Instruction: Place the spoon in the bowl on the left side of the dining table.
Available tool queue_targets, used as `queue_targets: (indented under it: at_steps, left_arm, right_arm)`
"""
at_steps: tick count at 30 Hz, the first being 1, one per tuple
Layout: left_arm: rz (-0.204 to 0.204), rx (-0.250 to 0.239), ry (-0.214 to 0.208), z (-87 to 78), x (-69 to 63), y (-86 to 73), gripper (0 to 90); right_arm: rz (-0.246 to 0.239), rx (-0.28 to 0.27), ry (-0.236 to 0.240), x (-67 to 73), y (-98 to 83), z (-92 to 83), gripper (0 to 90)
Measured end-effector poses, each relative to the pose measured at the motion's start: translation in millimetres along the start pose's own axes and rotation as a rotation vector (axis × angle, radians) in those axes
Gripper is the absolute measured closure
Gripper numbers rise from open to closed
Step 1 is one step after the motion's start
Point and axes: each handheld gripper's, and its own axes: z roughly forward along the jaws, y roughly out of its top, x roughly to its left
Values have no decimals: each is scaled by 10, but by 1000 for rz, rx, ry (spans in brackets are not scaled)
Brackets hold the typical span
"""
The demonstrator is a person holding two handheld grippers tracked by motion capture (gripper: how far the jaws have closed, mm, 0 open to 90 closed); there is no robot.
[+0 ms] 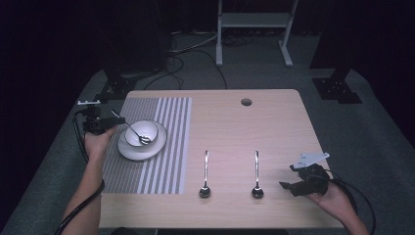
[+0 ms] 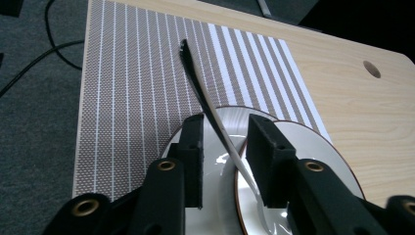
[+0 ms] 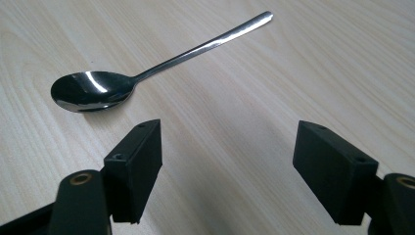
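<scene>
Black claws [image 3: 227, 171]; brass rivets; trailing cables

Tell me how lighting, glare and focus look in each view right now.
High view: room dark beyond the table, tabletop evenly lit, bowl bright white. Left gripper view: glare on the plate and the spoon handle; the near claw slightly soft. Right gripper view: sharp, a bright highlight on the spoon.

I see a pale wooden counter [image 1: 274, 122] with a round hole [image 1: 246, 102] near its far edge. On it lie a striped mat [image 1: 166, 147] at left and two spoons [image 1: 205, 174] [image 1: 256, 174] side by side.
</scene>
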Motion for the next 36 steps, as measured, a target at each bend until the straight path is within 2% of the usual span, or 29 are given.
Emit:
queue_targets:
  at_steps: [4, 6, 9, 12, 13, 15, 19, 20, 23, 24, 28, 29, 36]
  left_arm:
    - [23, 12, 13, -34, -22, -26, 610]
    - [28, 1, 19, -67, -21, -52, 527]
    - [35, -7, 16, -119, -12, -100, 480]
    - [36, -24, -24, -177, -21, -167, 439]
    - [36, -24, -24, -177, -21, -167, 426]
    - [66, -9, -30, -171, -79, -222, 408]
    - [97, 7, -24, -161, -144, -261, 378]
    - [120, 14, -25, -159, -190, -283, 355]
    - [140, 20, -25, -157, -249, -308, 293]
    - [167, 20, -29, -166, -305, -331, 288]
    - [185, 14, -56, -176, -359, -358, 231]
    - [187, 14, -75, -178, -376, -381, 218]
    - [216, 22, -89, -182, -447, -451, 190]
  right_arm:
    - [8, 1, -9, -1, -17, -10, 247]
    - [16, -3, -16, 1, -34, -24, 247]
    - [26, -1, -19, -6, -51, -26, 243]
    - [25, 2, -25, -27, -48, -26, 241]
    - [25, 2, -25, -27, -48, -26, 241]
    - [30, 0, -28, -36, -38, -33, 239]
    - [30, -5, -33, -34, -32, -41, 238]
    - [32, -5, -35, -40, -36, -43, 235]
    - [43, -4, -37, -57, -50, -48, 233]
    - [44, -3, -38, -67, -55, -50, 231]
    - [53, -8, -39, -87, -58, -54, 228]
    - [54, -10, -38, -88, -57, -52, 228]
    - [61, -4, -36, -90, -69, -33, 226]
